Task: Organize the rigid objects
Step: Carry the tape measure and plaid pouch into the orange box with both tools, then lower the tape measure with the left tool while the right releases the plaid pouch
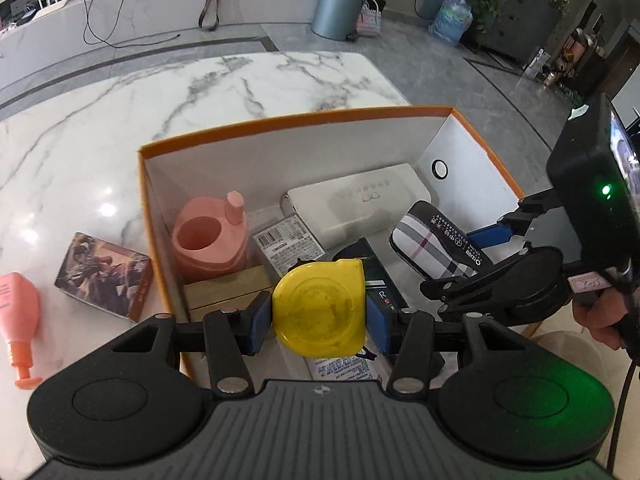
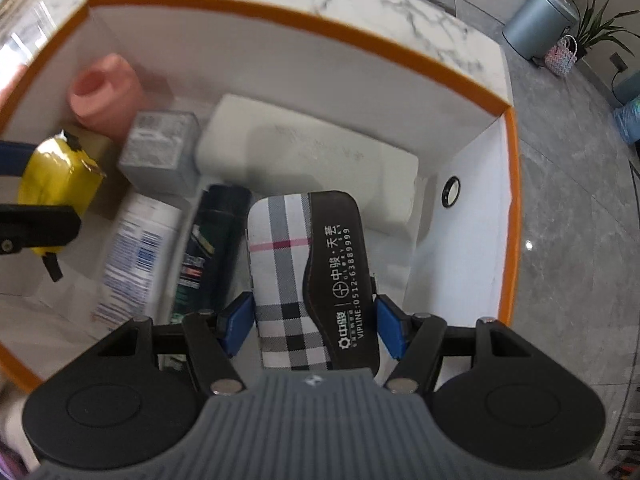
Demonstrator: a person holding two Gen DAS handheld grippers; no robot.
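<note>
Yellow tape measure (image 1: 320, 312) is clamped in the left gripper (image 1: 318, 318), plaid glasses case (image 2: 310, 280) in the right gripper (image 2: 312, 322), both hovering over the orange-rimmed box (image 1: 288, 120) w/ other stuff inside.

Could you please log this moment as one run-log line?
left tongs: shut on yellow tape measure | right tongs: shut on plaid case | both over orange-rimmed box | pink bottle: outside on table

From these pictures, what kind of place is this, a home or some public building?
Probably a lobby or reception area rather than a home: a long marble counter runs along the back, a water-cooler bottle and a pedal bin stand on a polished stone floor.
</note>
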